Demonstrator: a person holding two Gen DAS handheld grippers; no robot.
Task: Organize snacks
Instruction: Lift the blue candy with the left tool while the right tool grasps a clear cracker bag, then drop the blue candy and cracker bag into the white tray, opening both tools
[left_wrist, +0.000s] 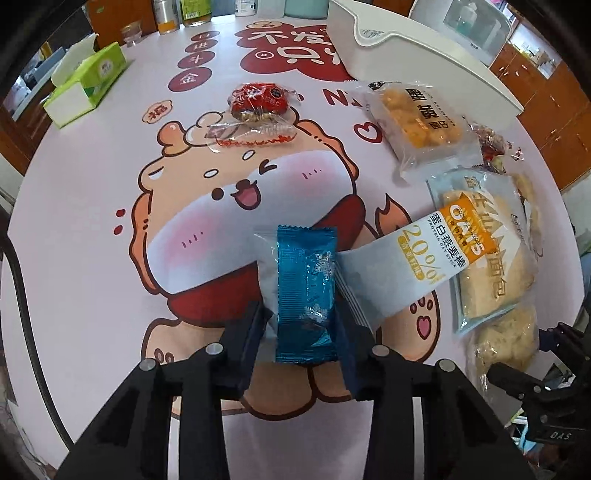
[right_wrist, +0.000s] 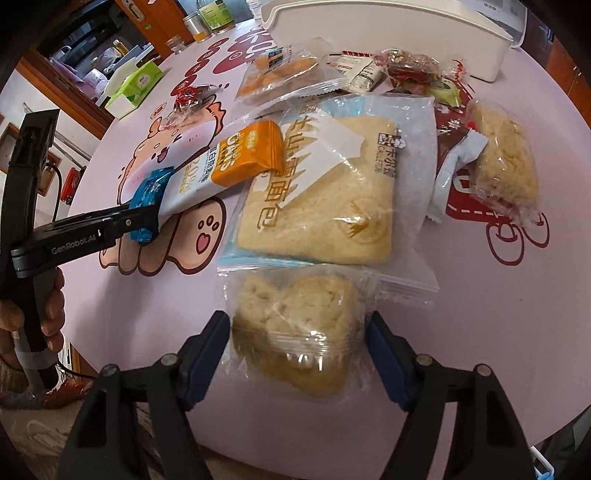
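Note:
My left gripper (left_wrist: 304, 325) is shut on a blue foil snack packet (left_wrist: 306, 291), which rests low over the table; it also shows in the right wrist view (right_wrist: 149, 194). A white and orange oat stick (left_wrist: 417, 254) lies just right of it. My right gripper (right_wrist: 297, 332) is open around a clear-wrapped pale rice cake (right_wrist: 295, 328), fingers on both sides, apart from it. Beyond it lies a large bread bag (right_wrist: 328, 188). A white bin (left_wrist: 373, 33) stands at the far side.
A red candy packet (left_wrist: 255, 107) lies mid-table. An orange biscuit pack (left_wrist: 424, 125) lies near the bin. Another rice cake (right_wrist: 502, 155) and small wrapped snacks (right_wrist: 410, 70) lie to the right. A green tissue box (left_wrist: 88, 81) and jars (left_wrist: 192, 11) stand at the far left.

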